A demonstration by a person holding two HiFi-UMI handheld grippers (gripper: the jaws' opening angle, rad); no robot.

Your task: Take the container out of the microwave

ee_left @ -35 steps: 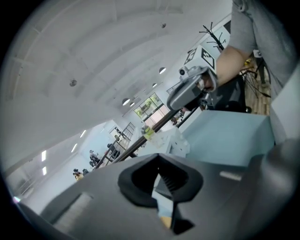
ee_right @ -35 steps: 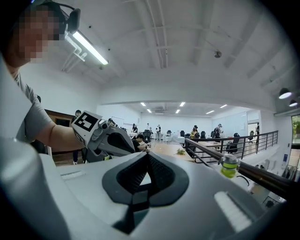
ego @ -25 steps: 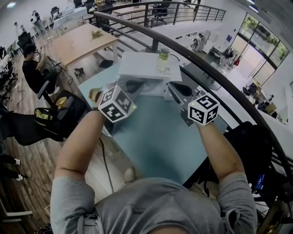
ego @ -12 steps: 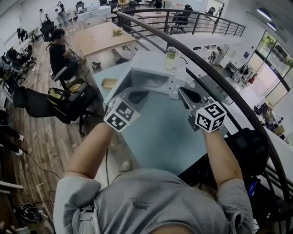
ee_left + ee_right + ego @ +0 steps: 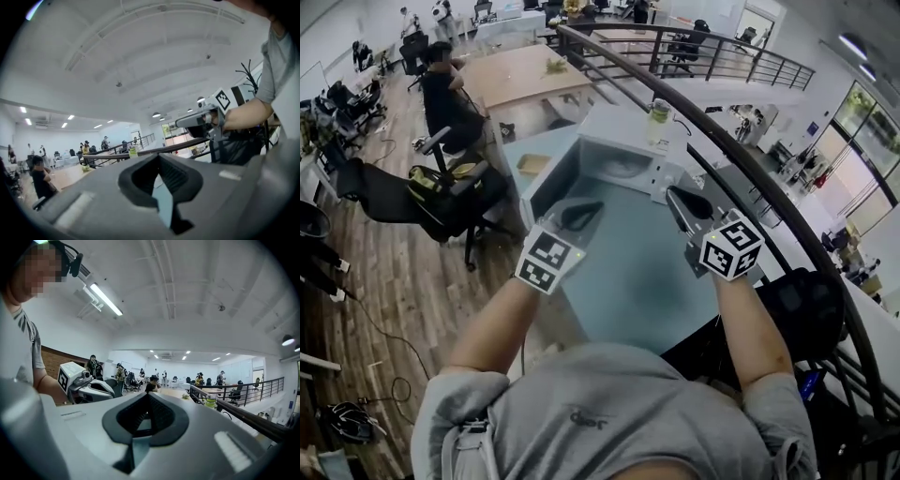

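Your teal table (image 5: 628,272) has a small tan tray (image 5: 531,164) near its far left corner, and there's a bottle of yellow-green drink (image 5: 659,111) up by the dark curved railing (image 5: 741,176). Off the left edge you've got a black office chair (image 5: 455,202) on the wood floor (image 5: 384,281), plus a seated person (image 5: 450,94) by a wooden table (image 5: 520,75).

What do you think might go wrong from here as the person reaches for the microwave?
The left gripper and right gripper both have their jaws together, so a reach made this way could push rather than grasp. The bottle on top of the microwave could be knocked over during the reach.
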